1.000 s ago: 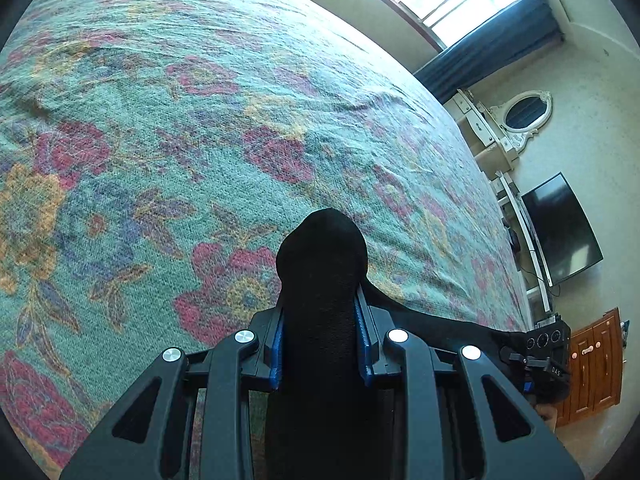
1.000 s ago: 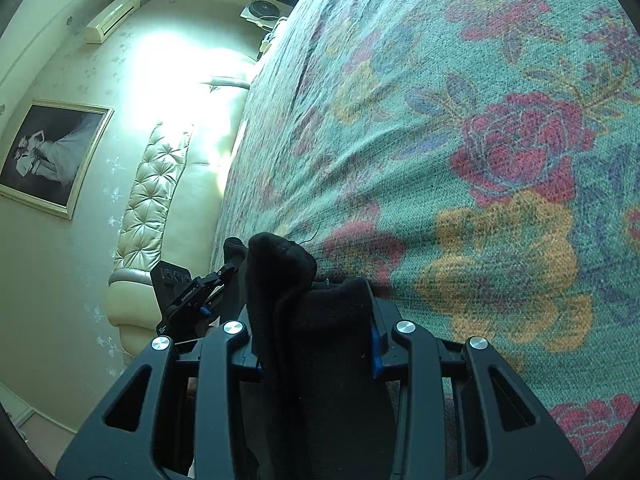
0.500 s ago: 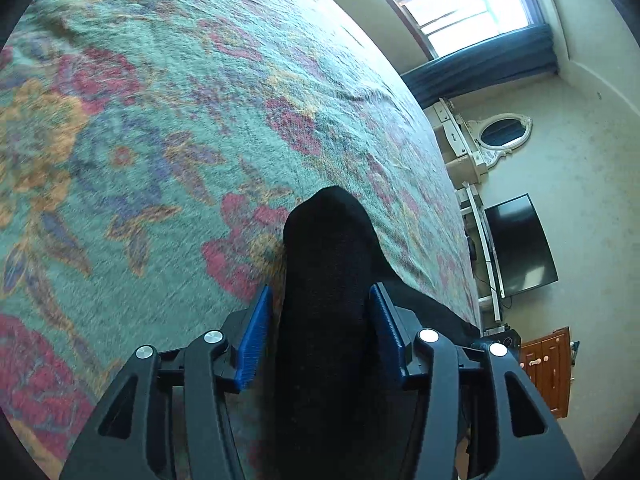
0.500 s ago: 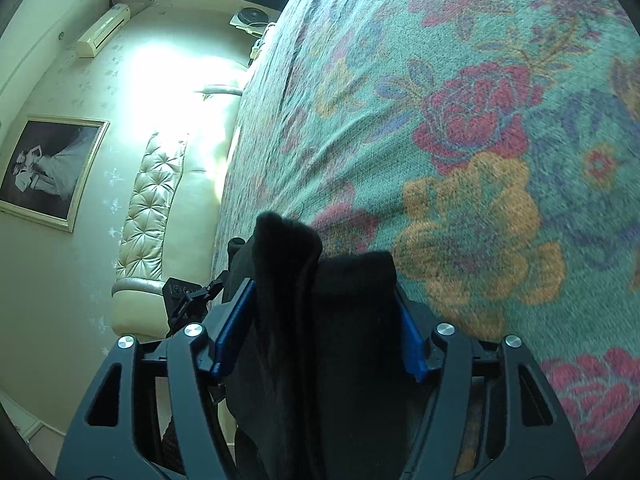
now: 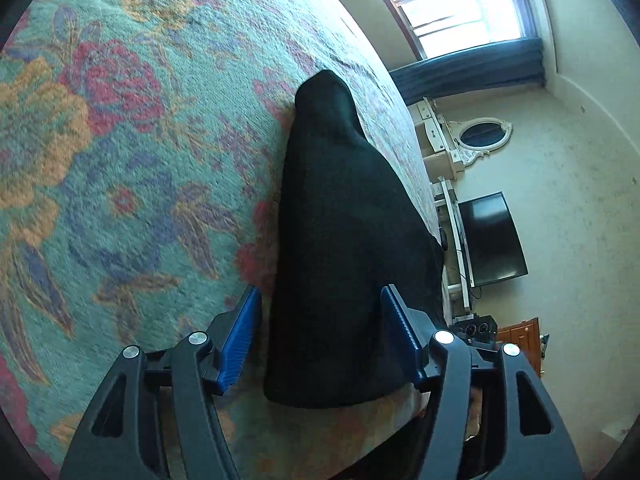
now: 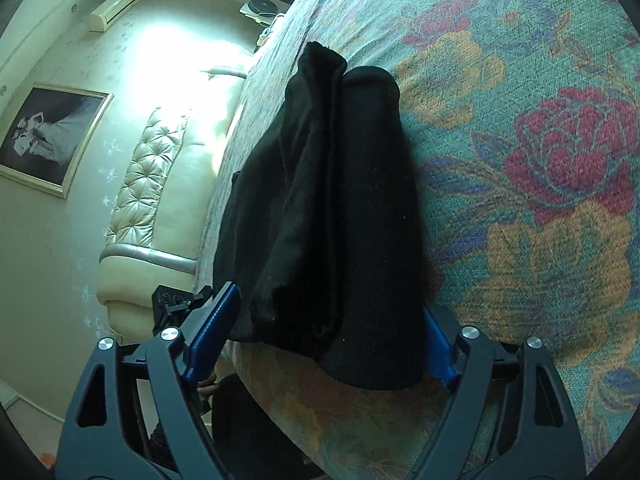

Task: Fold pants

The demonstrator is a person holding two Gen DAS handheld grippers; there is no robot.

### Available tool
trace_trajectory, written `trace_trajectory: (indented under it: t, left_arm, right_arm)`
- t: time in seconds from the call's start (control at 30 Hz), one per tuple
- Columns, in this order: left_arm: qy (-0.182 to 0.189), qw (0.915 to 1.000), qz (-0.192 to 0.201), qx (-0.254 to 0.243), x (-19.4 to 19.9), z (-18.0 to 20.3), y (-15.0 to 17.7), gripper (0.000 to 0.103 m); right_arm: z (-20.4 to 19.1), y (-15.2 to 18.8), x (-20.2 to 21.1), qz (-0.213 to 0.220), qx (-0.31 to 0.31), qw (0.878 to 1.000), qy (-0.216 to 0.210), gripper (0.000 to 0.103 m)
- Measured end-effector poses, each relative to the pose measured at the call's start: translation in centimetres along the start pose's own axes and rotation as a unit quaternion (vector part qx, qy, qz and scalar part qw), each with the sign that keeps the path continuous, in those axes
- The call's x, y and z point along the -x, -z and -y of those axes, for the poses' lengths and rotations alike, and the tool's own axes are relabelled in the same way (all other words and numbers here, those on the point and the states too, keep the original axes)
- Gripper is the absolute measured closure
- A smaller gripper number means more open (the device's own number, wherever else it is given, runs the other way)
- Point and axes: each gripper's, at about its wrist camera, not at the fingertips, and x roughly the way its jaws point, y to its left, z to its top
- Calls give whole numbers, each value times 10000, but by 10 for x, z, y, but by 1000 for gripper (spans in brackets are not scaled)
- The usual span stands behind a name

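On the bed's floral bedspread (image 5: 120,160), near its edge, lie the black pants (image 5: 340,240), gathered into a compact dark bundle. Left side: the left tongs (image 5: 320,336) straddle the near end of the bundle, their blue pads (image 5: 240,340) clear of the cloth on both sides; the jaws are opening, and the fabric lies between them ungripped. Beyond, past the far edge of the bed, stand a window (image 5: 460,8) with dark curtains, an oval mirror (image 5: 484,136) and a television (image 5: 492,240). Right side: the right tongs (image 6: 324,340) likewise stand apart, with the other end of the pants (image 6: 340,220) between their pads; the left pad (image 6: 212,332) is plainly free of the cloth, while the right one sits close against it, and no pinch shows. Here several stacked layers of cloth are visible. A tufted headboard (image 6: 148,184) and a framed picture (image 6: 52,136) occupy the wall at left. Judged from this arrangement, the folding appears far along: the garment rests layered on the bedspread and released. Whatever is left is perhaps a final flattening or squaring of the uneven upper layers.
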Motion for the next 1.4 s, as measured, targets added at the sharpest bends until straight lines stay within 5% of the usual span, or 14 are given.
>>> trace_trajectory:
  t: [0.17,0.33,0.6,0.7,0.83,0.97,1.4]
  left_arm:
    - [-337,9989,98,-316,-14,10,8,50]
    - [-357,9988,117,-317,-6,16,10,67]
    - [-415,9980,80,-466,-8,15,13,64]
    - [-433,9980,124,-445,-8,10,13,49]
    - [-631,9954,390,-608,3,11,16,23]
    - [-1276,9864,459,-934,3,19,25,20]
    - [-2271,9624,1094,-1015,12,37,73,15]
  right_arm:
    - [19,1,5,76,-467,9980,-429,69]
    - [11,5,15,129,-441,9966,-691,74]
    - [34,18,15,216,-739,9932,-877,74]
    - [27,17,16,226,-619,9944,-829,67]
    - [13,23,26,364,-397,9961,-696,37]
    - [-6,41,35,569,-71,9980,-277,18]
    - [-48,98,17,985,977,9819,1287,10]
